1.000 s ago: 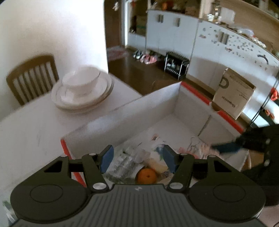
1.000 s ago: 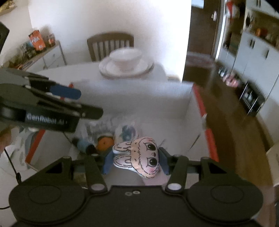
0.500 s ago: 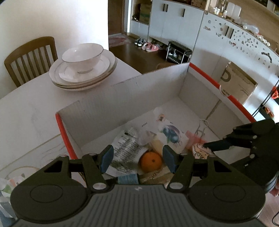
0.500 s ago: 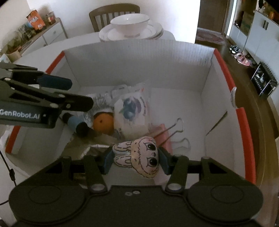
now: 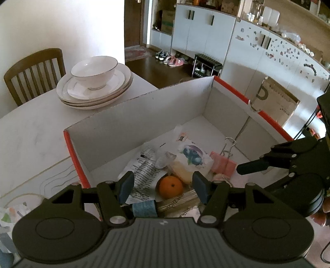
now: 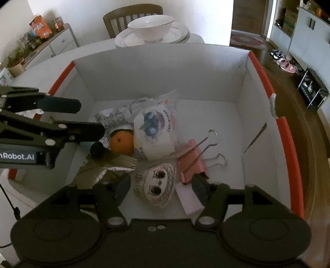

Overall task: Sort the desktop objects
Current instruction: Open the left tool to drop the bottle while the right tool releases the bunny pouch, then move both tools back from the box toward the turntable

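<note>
Between the spread fingers of the right gripper (image 6: 159,190) lies the bunny-face toy (image 6: 155,186), on the floor of the cardboard box (image 6: 163,70); the jaws have just been opening and neither pad presses it, so it looks released. The risk is on the way out: the toy sits close to both pads, and a slanted lift could snag and drag it. Just right of that claw, one pink binder clip (image 6: 190,162) and one pale flat block (image 6: 188,199) crowd the finger, and could be nudged.

Ahead of the claw lie one orange (image 6: 121,143), one blueberry-printed packet (image 6: 153,132) and one printed wrapper (image 6: 114,118).

Over the box's left side, the left gripper (image 5: 162,186) hangs half spread and empty, with the orange below it; the two grippers could collide if both reach inward.

Beyond the box stand one bowl (image 6: 150,25) on a stack of plates and one chair (image 6: 133,14).
</note>
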`<action>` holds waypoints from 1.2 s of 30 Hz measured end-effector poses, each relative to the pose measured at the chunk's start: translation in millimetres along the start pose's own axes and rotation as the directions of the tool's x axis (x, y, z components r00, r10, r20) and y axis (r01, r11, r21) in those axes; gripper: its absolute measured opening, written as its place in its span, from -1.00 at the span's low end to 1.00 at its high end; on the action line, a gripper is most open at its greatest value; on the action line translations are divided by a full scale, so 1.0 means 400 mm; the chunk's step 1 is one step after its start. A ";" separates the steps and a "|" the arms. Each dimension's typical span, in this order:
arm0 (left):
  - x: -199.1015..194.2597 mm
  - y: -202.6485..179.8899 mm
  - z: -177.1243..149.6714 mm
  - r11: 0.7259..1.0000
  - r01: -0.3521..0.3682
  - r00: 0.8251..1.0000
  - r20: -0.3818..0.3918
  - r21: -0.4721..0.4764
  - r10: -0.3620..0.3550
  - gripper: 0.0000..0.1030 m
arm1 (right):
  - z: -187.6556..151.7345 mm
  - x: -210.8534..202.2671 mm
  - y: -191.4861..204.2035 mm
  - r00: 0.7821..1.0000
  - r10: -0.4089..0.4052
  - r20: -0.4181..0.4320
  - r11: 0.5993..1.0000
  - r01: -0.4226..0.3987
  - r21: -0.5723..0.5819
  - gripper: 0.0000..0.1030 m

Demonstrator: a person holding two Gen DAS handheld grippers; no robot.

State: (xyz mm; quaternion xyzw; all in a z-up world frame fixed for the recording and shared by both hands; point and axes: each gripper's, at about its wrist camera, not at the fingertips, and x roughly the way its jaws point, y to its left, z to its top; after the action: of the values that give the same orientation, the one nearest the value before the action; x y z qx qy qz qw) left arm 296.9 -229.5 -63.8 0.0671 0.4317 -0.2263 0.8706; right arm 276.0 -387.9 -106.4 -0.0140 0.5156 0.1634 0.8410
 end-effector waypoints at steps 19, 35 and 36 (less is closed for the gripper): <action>-0.129 0.013 -0.040 0.997 0.027 0.996 0.086 -0.069 -0.021 0.38 | -0.033 -0.123 0.020 0.988 -0.002 0.154 1.000 0.006 -0.029 0.80; -0.260 0.086 -0.121 0.992 0.048 0.988 0.150 -0.115 -0.030 0.62 | -0.044 -0.199 0.076 0.962 0.013 0.272 0.999 -0.027 0.048 0.92; -0.268 0.092 -0.129 0.992 0.050 0.988 0.151 -0.118 -0.032 0.63 | -0.043 -0.200 0.085 0.962 0.014 0.274 0.999 -0.027 0.044 0.92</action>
State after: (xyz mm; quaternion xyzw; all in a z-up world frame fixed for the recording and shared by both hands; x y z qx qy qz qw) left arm 220.1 -144.7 -14.8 -0.0122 0.3799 -0.2220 0.8979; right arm 218.0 -379.7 -40.0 0.0338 0.3984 0.1604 0.9025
